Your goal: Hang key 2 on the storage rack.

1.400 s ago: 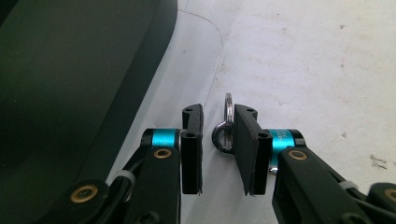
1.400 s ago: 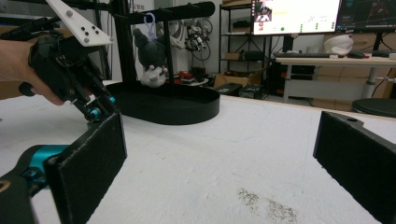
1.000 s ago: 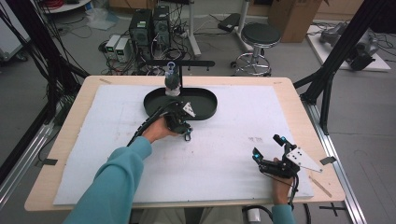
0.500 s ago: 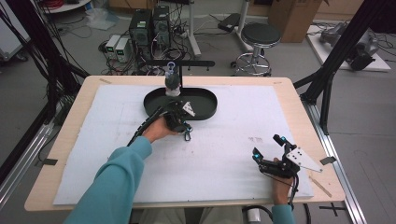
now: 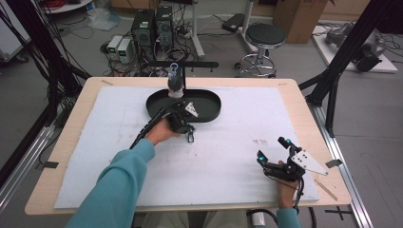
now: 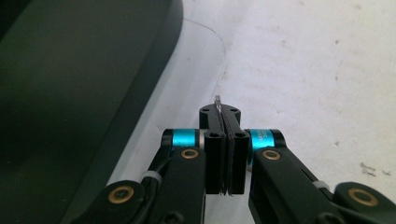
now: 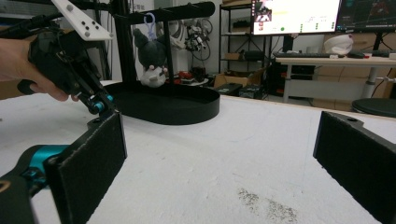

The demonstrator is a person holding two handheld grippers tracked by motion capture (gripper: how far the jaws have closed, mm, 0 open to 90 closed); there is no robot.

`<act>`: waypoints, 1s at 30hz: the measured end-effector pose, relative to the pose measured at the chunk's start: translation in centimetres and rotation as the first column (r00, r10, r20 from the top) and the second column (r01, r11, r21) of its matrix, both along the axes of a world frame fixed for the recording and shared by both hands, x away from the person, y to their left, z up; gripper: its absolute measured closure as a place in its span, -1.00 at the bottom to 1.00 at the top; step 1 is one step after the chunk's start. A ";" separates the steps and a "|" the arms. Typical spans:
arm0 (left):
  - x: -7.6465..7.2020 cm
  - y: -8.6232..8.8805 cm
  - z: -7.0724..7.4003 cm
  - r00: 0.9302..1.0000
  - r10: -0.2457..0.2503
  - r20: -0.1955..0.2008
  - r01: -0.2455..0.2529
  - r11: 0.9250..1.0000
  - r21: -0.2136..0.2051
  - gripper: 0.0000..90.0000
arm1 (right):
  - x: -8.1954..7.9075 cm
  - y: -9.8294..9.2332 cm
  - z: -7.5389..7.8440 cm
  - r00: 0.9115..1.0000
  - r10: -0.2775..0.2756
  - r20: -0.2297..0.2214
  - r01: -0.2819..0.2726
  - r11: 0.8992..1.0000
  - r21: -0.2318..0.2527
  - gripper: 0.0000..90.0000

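Note:
A dark grey plush keychain (image 5: pixel 176 85) hangs by a lilac clasp from a black stand (image 5: pixel 190 64) in the oval black tray (image 5: pixel 209 118). My left gripper (image 5: pixel 191 137) points down at the white sheet just in front of the tray. Its jaws have just been closing and now stand shut (image 6: pixel 219 112). A shiny sliver pokes out at the tips, and a thin strand (image 6: pixel 226 60) on the sheet runs up to it. My right gripper (image 5: pixel 280 159) rests at the front right, jaws wide open (image 7: pixel 224 158) and empty. It faces the plush (image 7: pixel 152 58) and the left gripper (image 7: pixel 100 107).
A white foam sheet (image 5: pixel 237 142) covers the wooden table (image 5: pixel 290 88). A small wooden stick (image 5: pixel 324 183) lies near the right front corner. Black frame posts (image 5: pixel 332 80) stand at both sides. A stool (image 5: pixel 265 35) and computer boxes (image 5: pixel 152 23) sit on the floor beyond.

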State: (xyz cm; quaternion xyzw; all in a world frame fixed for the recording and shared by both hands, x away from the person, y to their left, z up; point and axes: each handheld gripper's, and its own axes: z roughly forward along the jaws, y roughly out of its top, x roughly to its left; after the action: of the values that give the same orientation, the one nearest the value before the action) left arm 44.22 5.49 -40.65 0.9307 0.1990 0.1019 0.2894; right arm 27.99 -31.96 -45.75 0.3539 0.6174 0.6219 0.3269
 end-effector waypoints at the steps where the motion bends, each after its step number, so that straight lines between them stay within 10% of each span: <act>1: 0.0 0.2 0.2 1.000 -0.001 -0.003 0.001 1.000 -0.012 0.96 | 0.0 0.0 0.0 1.000 0.000 0.001 0.000 1.000 -0.001 -0.96; 10: 0.1 2.1 2.2 1.000 0.007 0.001 -0.007 0.994 -0.109 0.96 | 0.0 0.0 0.0 1.000 0.001 -0.001 -0.001 1.000 -0.003 -0.96; 30: 0.1 8.8 7.3 0.991 0.105 0.083 -0.075 0.950 -0.304 0.97 | 0.0 0.0 0.0 1.000 0.000 0.001 0.000 1.000 -0.005 -0.96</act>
State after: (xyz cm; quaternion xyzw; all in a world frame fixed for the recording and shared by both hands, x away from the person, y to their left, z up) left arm 44.27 14.30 -33.30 0.8597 0.2400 0.1291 0.4320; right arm 27.99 -31.95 -45.75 0.3527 0.6187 0.6204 0.3283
